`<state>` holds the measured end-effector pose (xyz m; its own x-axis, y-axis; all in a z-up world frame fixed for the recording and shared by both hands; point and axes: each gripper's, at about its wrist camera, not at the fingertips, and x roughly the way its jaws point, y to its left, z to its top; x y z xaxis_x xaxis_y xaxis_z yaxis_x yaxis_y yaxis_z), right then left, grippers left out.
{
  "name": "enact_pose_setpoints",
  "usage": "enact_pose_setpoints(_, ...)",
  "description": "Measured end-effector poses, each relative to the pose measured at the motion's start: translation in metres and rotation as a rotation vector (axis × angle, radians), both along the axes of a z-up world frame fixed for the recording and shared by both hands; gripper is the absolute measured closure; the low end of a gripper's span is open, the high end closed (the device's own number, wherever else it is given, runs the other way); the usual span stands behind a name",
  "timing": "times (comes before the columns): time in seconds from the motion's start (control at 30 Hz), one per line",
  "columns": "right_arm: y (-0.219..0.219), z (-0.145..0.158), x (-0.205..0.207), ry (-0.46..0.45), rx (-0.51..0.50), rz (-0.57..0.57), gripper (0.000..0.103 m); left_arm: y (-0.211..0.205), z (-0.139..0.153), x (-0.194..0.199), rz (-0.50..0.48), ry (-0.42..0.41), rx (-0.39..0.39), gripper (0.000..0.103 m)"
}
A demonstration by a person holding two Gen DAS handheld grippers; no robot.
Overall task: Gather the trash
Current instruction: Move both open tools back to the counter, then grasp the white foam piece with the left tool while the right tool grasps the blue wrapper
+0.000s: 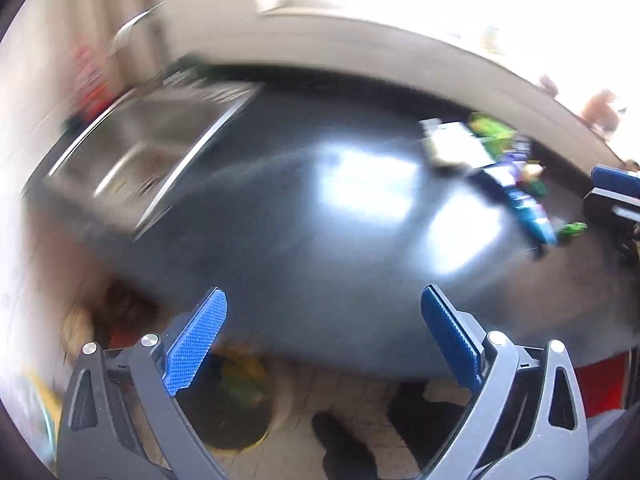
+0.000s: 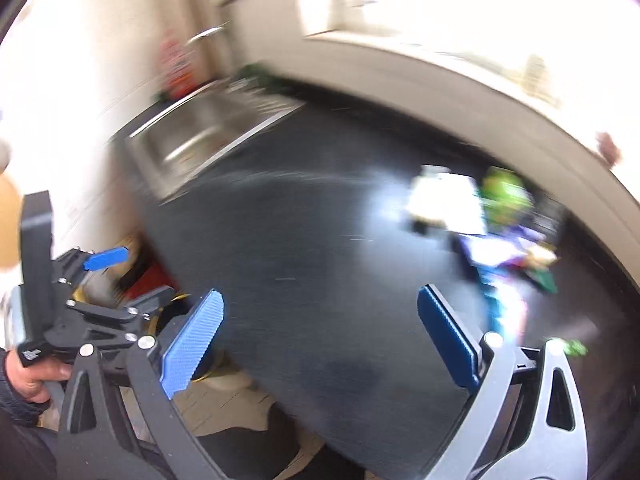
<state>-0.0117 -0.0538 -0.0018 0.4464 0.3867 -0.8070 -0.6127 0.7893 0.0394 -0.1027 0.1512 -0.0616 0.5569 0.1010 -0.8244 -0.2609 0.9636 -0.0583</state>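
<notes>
- Both grippers are empty: the left gripper (image 1: 323,334), with its blue ribbed pads spread wide, has nothing between them, and the right gripper (image 2: 320,334) is just as splayed and bare.
- Neither tool touches the dark, glossy counter (image 1: 280,216); each hangs over its near edge, angled down toward the top.
- Trash to be collected sits in a loose heap of coloured wrappers and paper scraps (image 1: 500,160) toward the far right part of the counter, near the back edge; green, white, purple and blue pieces show, but the blur is heavy and I cannot tell single items apart.
- One small green scrap (image 1: 574,229) lies apart from the heap, closer to the right edge.
- At the far left corner is a stainless steel sink (image 1: 148,148) with a curved tap (image 1: 132,28) behind it.
- Below the near edge, on the floor, sits what may be a round dark bin with a yellow rim (image 1: 236,408), with something green inside.
- My reading: this is the gap between loads, hands free and facing the next pick.
- Next move calls for carrying across to the right, settling so the view steadies, then closing on one piece at the heap's edge.
</notes>
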Motion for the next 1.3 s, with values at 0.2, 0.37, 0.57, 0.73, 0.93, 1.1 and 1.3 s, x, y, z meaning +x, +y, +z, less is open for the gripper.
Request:
enact_pose_setpoints(0.2,-0.097,0.012,0.023,-0.021,0.019,-0.183,0.009,-0.079,0.025,0.068,-0.179,-0.029,0.009,0.008)
enact_pose_setpoints(0.37,-0.144,0.008,0.036,-0.020,0.038,-0.250,0.009,-0.120,0.030,0.095,-0.251,-0.027,0.027,0.008)
enact_pose_setpoints(0.57,-0.157,0.001,0.046,-0.019,0.037,-0.253,0.009,-0.139,0.027,0.118,-0.263,-0.007,0.040,0.008)
enact_pose_setpoints(0.73,-0.156,-0.014,0.060,-0.002,0.028,-0.240,0.009,-0.136,0.014,0.142,-0.234,0.021,0.042,0.008)
enact_pose_setpoints(0.93,-0.145,-0.054,0.095,0.048,-0.015,-0.217,0.009,-0.126,-0.022,0.198,-0.208,0.073,0.077,0.008)
enact_pose_setpoints(1.1,-0.133,-0.097,0.126,0.102,-0.062,-0.192,0.009,-0.110,-0.068,0.252,-0.178,0.152,0.093,0.008)
enact_pose_setpoints(1.3,-0.116,-0.144,0.160,0.154,-0.124,-0.144,0.009,-0.095,-0.115,0.305,-0.162,0.211,0.066,0.008)
